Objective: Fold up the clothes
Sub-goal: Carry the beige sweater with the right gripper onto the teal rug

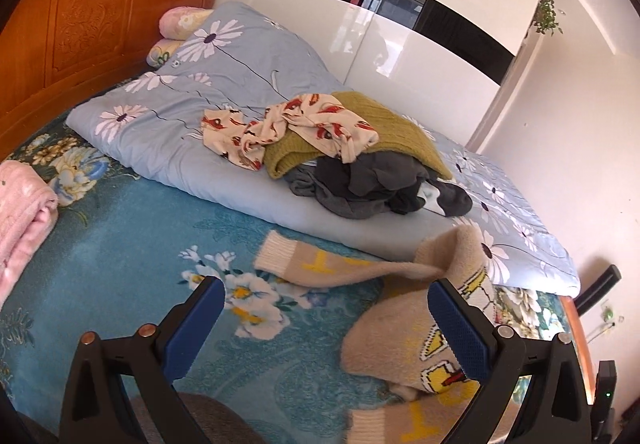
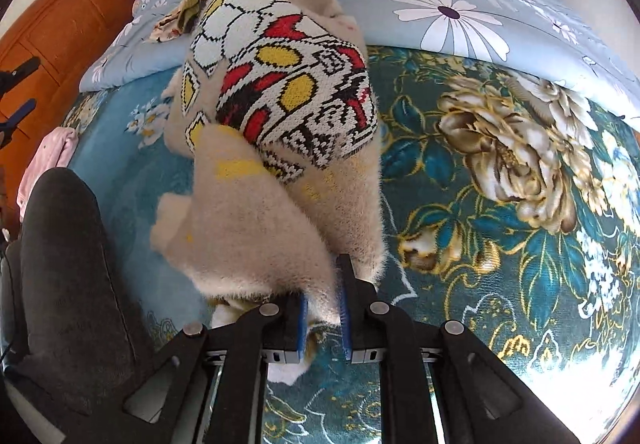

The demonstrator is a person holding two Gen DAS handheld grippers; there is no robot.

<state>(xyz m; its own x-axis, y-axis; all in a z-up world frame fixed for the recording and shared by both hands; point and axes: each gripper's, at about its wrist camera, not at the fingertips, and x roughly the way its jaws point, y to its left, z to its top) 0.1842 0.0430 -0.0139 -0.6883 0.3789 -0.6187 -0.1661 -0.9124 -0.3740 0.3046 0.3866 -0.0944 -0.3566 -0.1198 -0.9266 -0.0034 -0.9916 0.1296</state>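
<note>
A fuzzy beige sweater with a white, red and yellow knitted picture is lifted off the teal flowered bedspread. My right gripper is shut on a fold of its fabric between the blue pads. In the left wrist view the same beige sweater lies crumpled low right, one ribbed sleeve stretched left. My left gripper hangs open above the spread, its right pad close to the sweater. A pile of clothes waits behind: cream-and-red print, olive knit, dark grey garments.
A light blue daisy quilt lies folded along the far side of the bed under the pile. A folded pink garment rests at the left. An orange wooden headboard and a glossy white wardrobe stand beyond. A dark trouser leg shows low left.
</note>
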